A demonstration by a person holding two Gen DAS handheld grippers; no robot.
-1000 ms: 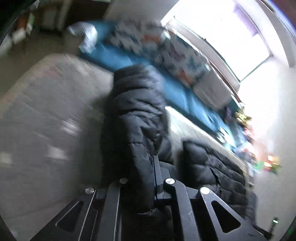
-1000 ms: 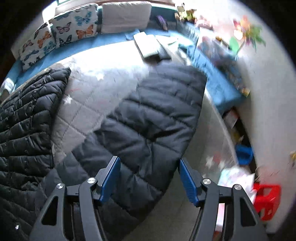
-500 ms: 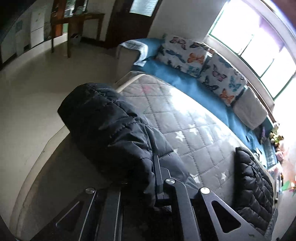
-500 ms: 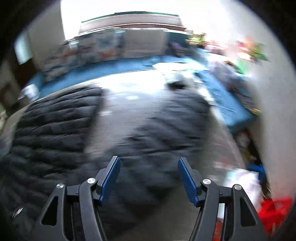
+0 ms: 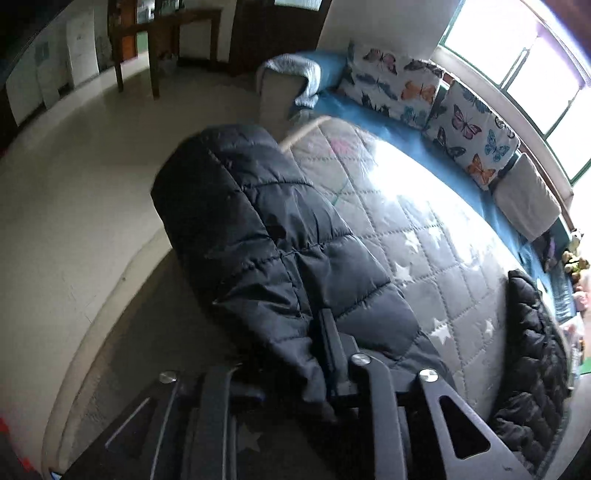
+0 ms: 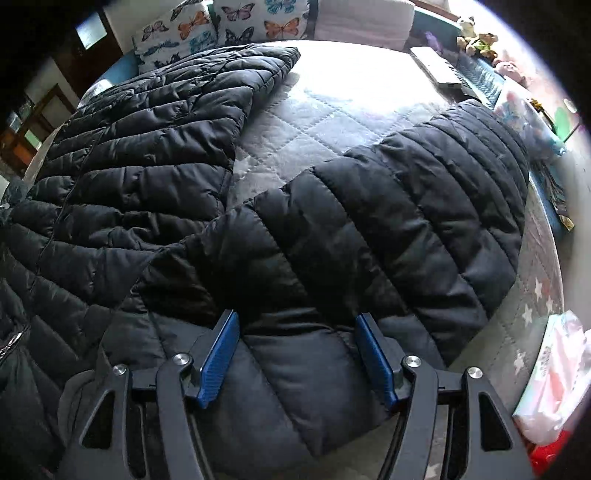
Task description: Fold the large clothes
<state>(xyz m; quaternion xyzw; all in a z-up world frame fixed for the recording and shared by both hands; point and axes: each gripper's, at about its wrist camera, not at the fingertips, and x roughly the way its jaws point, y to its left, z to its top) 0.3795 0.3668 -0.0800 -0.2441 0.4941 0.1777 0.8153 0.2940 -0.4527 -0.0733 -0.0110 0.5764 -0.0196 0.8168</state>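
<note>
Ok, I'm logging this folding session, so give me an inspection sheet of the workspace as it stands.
Surface: grey quilted mattress with star print.
Job's things: black puffer jacket spread out, one sleeve lifted.
Clutter: laptop, plush toys.
Grippers: left gripper shut on the sleeve; right gripper open over the jacket.
Cables: nothing seen.
Surroundings: butterfly pillows, window, wooden table.
</note>
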